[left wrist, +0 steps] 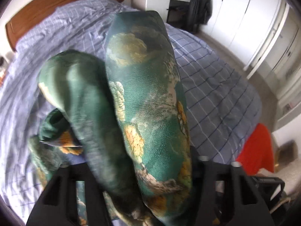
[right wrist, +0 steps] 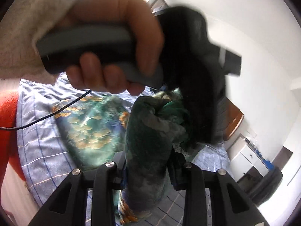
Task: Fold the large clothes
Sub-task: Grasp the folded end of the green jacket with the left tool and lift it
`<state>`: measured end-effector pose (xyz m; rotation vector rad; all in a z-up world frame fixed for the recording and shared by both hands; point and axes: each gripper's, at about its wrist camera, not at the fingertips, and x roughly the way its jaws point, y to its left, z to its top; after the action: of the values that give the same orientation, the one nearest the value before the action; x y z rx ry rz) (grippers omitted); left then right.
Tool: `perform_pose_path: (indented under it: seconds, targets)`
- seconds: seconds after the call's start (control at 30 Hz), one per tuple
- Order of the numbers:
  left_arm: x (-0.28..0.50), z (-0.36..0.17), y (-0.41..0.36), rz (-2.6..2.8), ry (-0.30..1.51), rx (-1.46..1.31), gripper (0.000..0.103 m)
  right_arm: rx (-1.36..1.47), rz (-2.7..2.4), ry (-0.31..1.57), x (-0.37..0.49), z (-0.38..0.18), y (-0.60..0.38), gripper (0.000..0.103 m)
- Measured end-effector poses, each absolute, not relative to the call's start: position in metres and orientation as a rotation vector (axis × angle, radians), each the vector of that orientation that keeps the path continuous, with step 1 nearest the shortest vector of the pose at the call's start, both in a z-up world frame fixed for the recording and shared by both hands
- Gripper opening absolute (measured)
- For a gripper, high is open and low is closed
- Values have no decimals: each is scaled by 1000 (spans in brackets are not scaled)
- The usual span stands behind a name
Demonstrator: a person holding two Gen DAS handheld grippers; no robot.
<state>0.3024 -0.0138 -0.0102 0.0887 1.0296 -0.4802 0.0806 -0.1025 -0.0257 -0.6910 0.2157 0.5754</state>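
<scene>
**Bedroom, garment bunched and lifted between two claws**

Bedroom with white wardrobe doors and a wooden headboard; a bed under a pale blue checked sheet carries the work. The green satin garment printed with yellow and white flowers is the landmark. Part of it lies spread on the sheet, seen in the right wrist view low and to the left of the raised part; the rest rises off the bed in two thick rolled folds that run lengthwise away from each camera, straight along the line of the fingers.

Both claws sit at the near end of those folds, so neither arm has to reach. The left claw has its jaws part-way closed with the wider fold filling the gap between them; it is clamped on the cloth. The right claw is likewise narrowed onto a dark, blurred column of the same fabric, and appears to grip it. Just above that column the person's left hand, in a fleecy white sleeve, holds the other tool's grey handle, so the two grips are close together on one bunch.

I judge the coming move to be drawing the held ends apart along the fabric's long axis.

An orange cloth lies at the bed's edge, beside the garment.
</scene>
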Motion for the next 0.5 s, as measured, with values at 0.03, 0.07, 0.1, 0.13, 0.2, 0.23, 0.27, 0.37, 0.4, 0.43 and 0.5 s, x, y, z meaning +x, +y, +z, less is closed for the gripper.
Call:
perform_pose_path:
  seconds: [0.03,0.07,0.1,0.13,0.2,0.23,0.27,0.37,0.4,0.43,0.5]
  targets:
    - [304,-12,-4,-492,1037,41,40,-677,588,238,83,-26,-103,35]
    - [308,-14,7,-498,1035,4,39,-656,601,263,84,-24,-105,39]
    - [309,-13,18,-497,1026,-15,37,-620,632,279,85,-19,-108,43]
    - [311,-11,28,-494,1019,-26,37,-578,673,295,84,-17,-113,49]
    - [314,-8,56,-491,1007,-66,37,-489,720,329,84,-6,-124,54]
    - [315,-8,71,-485,1003,-89,37,-458,728,342,84,0,-130,54]
    - [317,-9,88,-479,1000,-115,37,-413,740,368,89,6,-135,54]
    - [320,-15,131,-451,997,-176,37,-312,736,425,107,17,-148,54]
    - [319,-16,137,-445,996,-189,37,-288,730,444,115,20,-150,54]
    - [320,-23,157,-429,995,-219,37,-273,721,462,125,19,-152,54]
    - [322,-33,177,-408,997,-279,37,-255,704,501,149,17,-149,54]
